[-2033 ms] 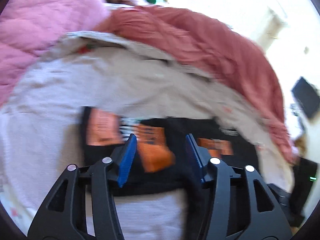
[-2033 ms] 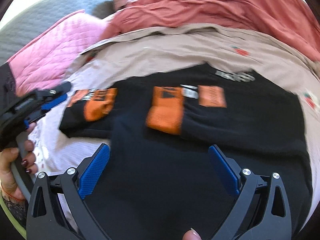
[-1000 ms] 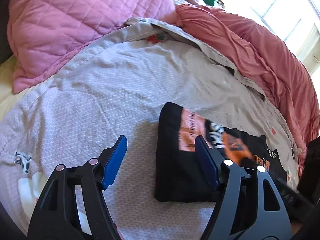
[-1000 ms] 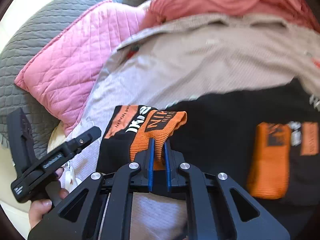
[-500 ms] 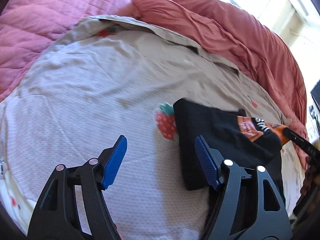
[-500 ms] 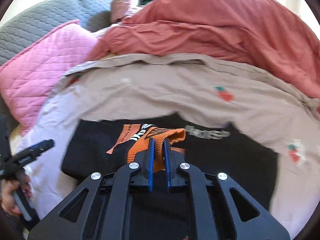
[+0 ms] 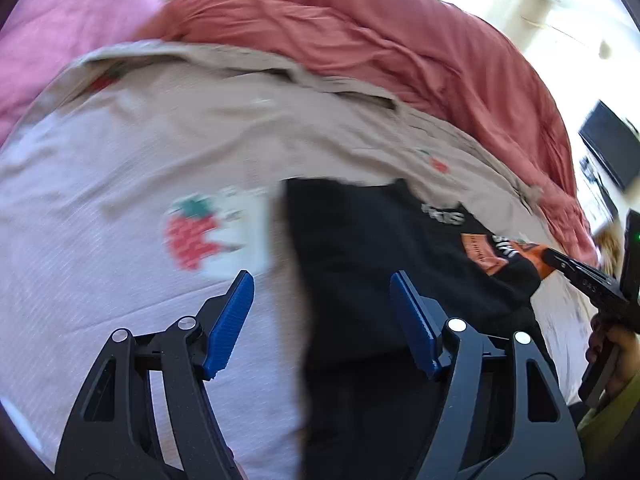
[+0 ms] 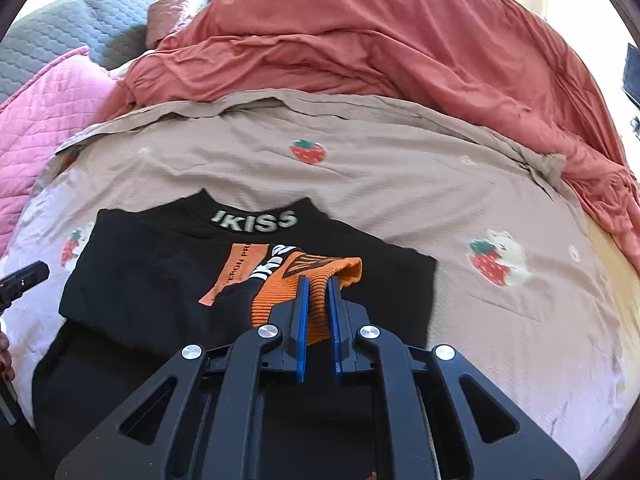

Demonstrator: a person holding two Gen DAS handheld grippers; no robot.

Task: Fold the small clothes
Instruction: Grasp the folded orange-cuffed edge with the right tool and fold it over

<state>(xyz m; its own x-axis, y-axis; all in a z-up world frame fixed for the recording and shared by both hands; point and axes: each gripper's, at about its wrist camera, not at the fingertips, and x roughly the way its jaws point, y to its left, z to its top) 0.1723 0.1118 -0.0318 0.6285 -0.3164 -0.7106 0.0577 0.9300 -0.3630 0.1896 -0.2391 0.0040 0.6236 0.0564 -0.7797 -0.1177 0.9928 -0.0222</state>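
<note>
One black top [image 8: 160,280], knit, with white "IKISS" lettering at the collar and orange patches, lies flat on the strawberry-print sheet [image 8: 400,168], toward the bed's near edge. One ribbed orange cuff [image 8: 316,304] on its sleeve is pinched between the narrow blue pads of the right gripper [image 8: 318,312]. Left gripper [image 7: 322,320]: jaws wide, holding nothing, straddling the top's left edge. Beyond: one crumpled terracotta duvet [image 8: 380,40], one pink quilted pillow [image 8: 40,104], one grey quilted headboard [image 8: 60,28].

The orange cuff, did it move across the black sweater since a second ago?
Yes. The orange cuff, pinched by the right hand-held gripper, went from the black sweater's left edge to below its IKISS collar.
</note>
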